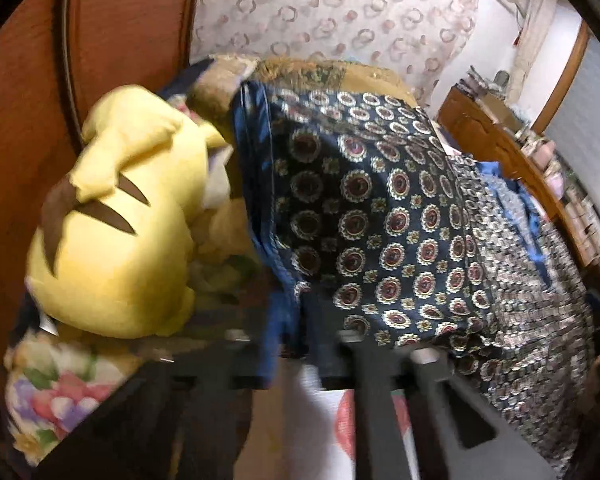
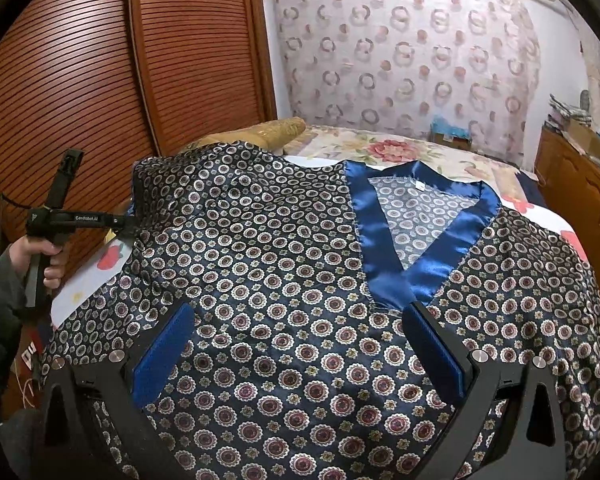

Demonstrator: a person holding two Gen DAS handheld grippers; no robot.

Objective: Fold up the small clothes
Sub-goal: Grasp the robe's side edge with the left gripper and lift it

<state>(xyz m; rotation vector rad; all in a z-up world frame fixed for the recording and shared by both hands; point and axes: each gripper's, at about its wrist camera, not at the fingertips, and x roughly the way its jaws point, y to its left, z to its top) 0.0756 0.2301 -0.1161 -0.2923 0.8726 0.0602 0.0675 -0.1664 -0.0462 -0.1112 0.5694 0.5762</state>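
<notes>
A navy satin top (image 2: 280, 280) with a medallion print and a blue V-neck trim (image 2: 432, 236) lies spread on the bed. My right gripper (image 2: 300, 328) hovers open just over its front, with its blue pads (image 2: 164, 356) wide apart and only flat cloth between them. A person's hand (image 2: 48, 256) holds my left gripper (image 2: 129, 220) at the top's left sleeve edge. In the blurred left wrist view the left gripper (image 1: 296, 344) is shut on that blue-hemmed edge, and the lifted top (image 1: 380, 220) drapes away from it.
A yellow plush toy (image 1: 116, 220) lies close by the gripped sleeve, against a louvred wooden wardrobe door (image 2: 80, 80). The floral bedsheet (image 2: 400, 148) runs back to a patterned curtain (image 2: 400, 52). A wooden dresser (image 2: 572, 184) with clutter on it stands along the right.
</notes>
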